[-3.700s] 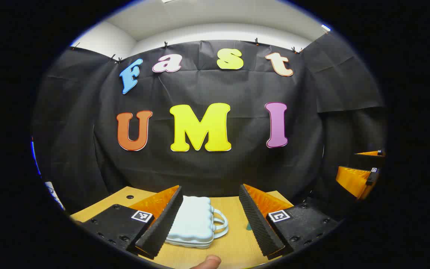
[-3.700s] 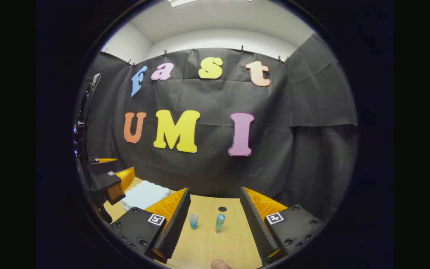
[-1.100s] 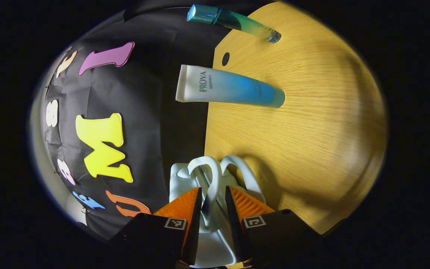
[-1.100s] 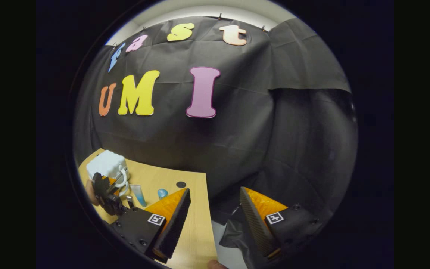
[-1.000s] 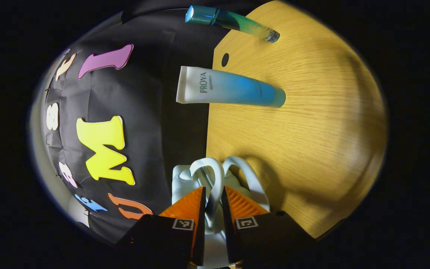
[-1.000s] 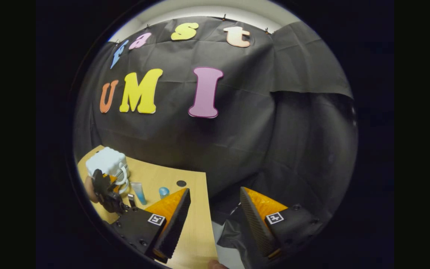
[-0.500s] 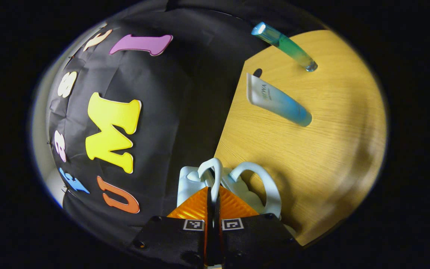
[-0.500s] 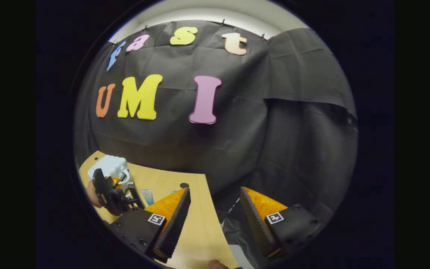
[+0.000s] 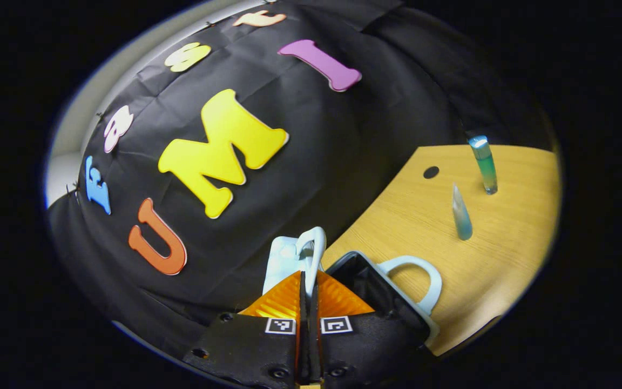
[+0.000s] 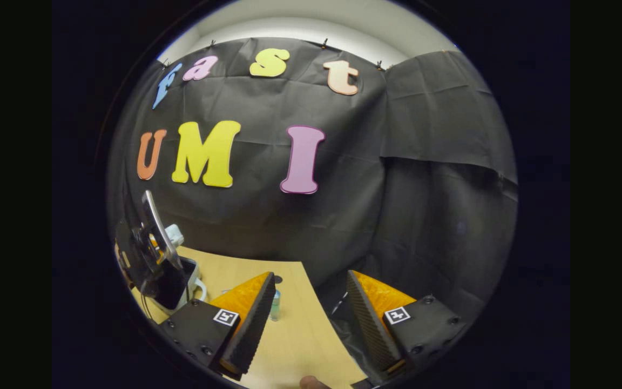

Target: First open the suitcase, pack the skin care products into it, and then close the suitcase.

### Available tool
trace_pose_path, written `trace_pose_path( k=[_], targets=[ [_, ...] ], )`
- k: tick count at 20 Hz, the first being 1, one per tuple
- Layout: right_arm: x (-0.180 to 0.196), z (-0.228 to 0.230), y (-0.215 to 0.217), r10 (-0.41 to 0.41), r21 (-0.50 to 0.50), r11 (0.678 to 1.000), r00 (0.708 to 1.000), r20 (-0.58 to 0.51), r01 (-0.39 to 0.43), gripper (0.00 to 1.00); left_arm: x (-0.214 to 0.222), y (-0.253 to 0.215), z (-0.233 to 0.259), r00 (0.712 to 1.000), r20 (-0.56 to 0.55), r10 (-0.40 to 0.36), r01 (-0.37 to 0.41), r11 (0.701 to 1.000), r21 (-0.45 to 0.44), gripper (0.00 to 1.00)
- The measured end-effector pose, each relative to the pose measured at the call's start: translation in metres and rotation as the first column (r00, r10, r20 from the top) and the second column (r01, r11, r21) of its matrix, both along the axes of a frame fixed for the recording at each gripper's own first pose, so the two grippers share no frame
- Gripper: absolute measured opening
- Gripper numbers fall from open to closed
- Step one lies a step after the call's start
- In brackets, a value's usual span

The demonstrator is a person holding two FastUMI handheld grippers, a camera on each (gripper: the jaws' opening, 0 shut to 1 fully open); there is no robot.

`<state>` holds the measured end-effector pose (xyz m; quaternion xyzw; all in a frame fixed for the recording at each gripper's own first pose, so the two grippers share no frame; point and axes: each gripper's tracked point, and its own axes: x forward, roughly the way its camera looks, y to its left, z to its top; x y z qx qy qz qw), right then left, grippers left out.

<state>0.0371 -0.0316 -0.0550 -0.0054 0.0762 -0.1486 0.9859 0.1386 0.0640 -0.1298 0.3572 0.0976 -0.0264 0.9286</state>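
The pale blue suitcase (image 9: 289, 259) lies on the wooden table (image 9: 408, 216) with its lid raised and the dark lining (image 9: 365, 278) showing. My left gripper (image 9: 308, 275) is shut on the lid's handle (image 9: 315, 243). The lower shell's handle (image 9: 416, 270) hangs free to the right. Farther off stand a blue-to-white tube (image 9: 460, 213) and a slim teal bottle (image 9: 485, 165). In the right gripper view the open suitcase (image 10: 184, 283) sits at the far left with the left gripper (image 10: 146, 254) on it. My right gripper (image 10: 309, 281) stands open over the table's edge, holding nothing.
A small round hole (image 9: 431, 172) marks the table near the wall. The teal bottle (image 10: 275, 305) peeks from behind my right gripper's left finger. A person's fingertip (image 10: 310, 382) shows at the bottom. Black cloth hangs past the table's right edge (image 10: 322, 324).
My left gripper shut on the lid's handle and lifted it, so the suitcase now gapes open. The left gripper view has rolled. The right gripper stays open and has barely shifted.
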Motion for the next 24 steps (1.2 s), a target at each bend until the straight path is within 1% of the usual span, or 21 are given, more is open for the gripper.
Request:
trace_pose_path(
  k=[3, 5, 9, 12, 17, 20, 24],
  targets=[
    [0.0, 0.002, 0.034, 0.024, 0.012, 1.0, 1.0, -0.005, -0.024, 0.8, 0.001, 0.038, 0.025, 0.999, 0.034, 0.014, -0.01, 0.993, -0.119, 0.02],
    [0.001, 0.005, 0.057, 0.044, 0.021, 0.999, 0.999, -0.006, -0.043, 0.79, -0.001, 0.074, 0.041, 0.997, 0.066, 0.043, -0.034, 0.991, -0.131, 0.02],
    [0.003, 0.011, 0.093, 0.062, 0.015, 0.998, 0.998, -0.003, -0.062, 0.79, -0.001, 0.141, 0.054, 0.989, 0.105, 0.101, -0.085, 0.986, -0.147, 0.02],
    [0.006, 0.01, 0.117, 0.071, 0.03, 0.997, 0.997, -0.021, -0.07, 0.79, -0.002, 0.182, 0.051, 0.985, 0.118, 0.128, -0.11, 0.982, -0.152, 0.02],
    [0.008, 0.011, 0.14, 0.057, 0.018, 0.998, 0.998, -0.039, -0.056, 0.8, -0.006, 0.237, 0.036, 0.981, 0.11, 0.158, -0.139, 0.976, -0.166, 0.03],
    [0.011, 0.003, 0.151, 0.054, 0.039, 0.998, 0.996, -0.065, -0.052, 0.8, -0.004, 0.272, 0.021, 0.981, 0.093, 0.172, -0.155, 0.974, -0.167, 0.02],
    [0.017, -0.003, 0.159, 0.046, 0.05, 0.998, 0.995, -0.092, -0.041, 0.8, 0.003, 0.322, -0.009, 0.979, 0.058, 0.194, -0.18, 0.965, -0.19, 0.03]
  ],
)
